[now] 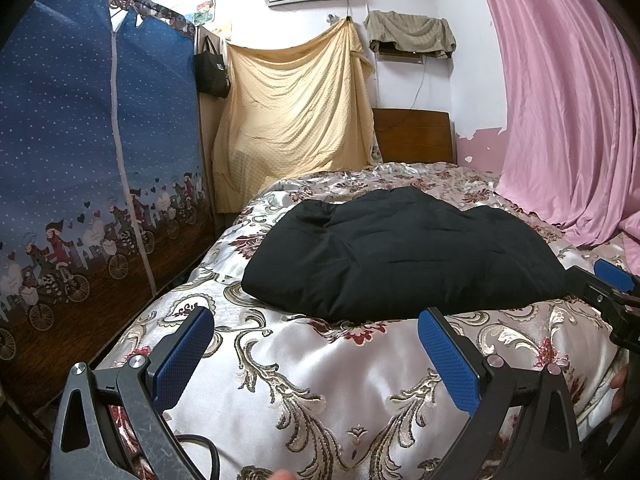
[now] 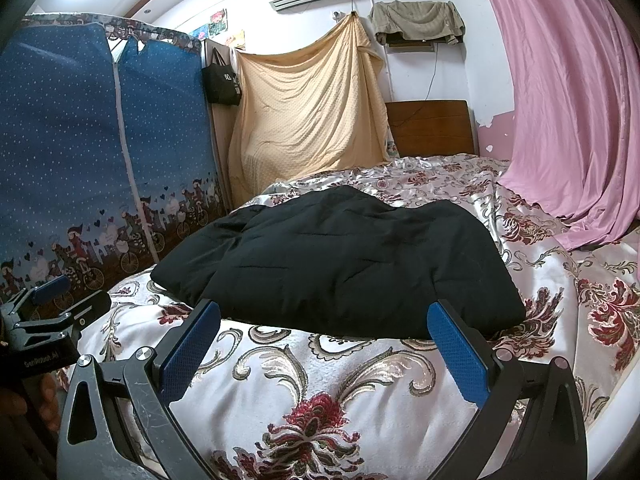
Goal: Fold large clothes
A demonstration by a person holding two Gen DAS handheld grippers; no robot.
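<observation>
Both jaws wide, holding nothing: left gripper (image 1: 316,344) and right gripper (image 2: 324,340) over flowered bedspread (image 1: 328,392), just short of folded black coat (image 1: 400,252).

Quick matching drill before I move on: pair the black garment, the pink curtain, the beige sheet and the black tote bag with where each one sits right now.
Things:
1. black garment
2. pink curtain
3. beige sheet
4. black tote bag

Places:
A. hanging beside the blue wardrobe
B. draped from a wall hook
C. lying on the floral bedspread
D. hanging at the right, its hem on the bed

Pairs: 1-C, 2-D, 3-B, 4-A
</observation>
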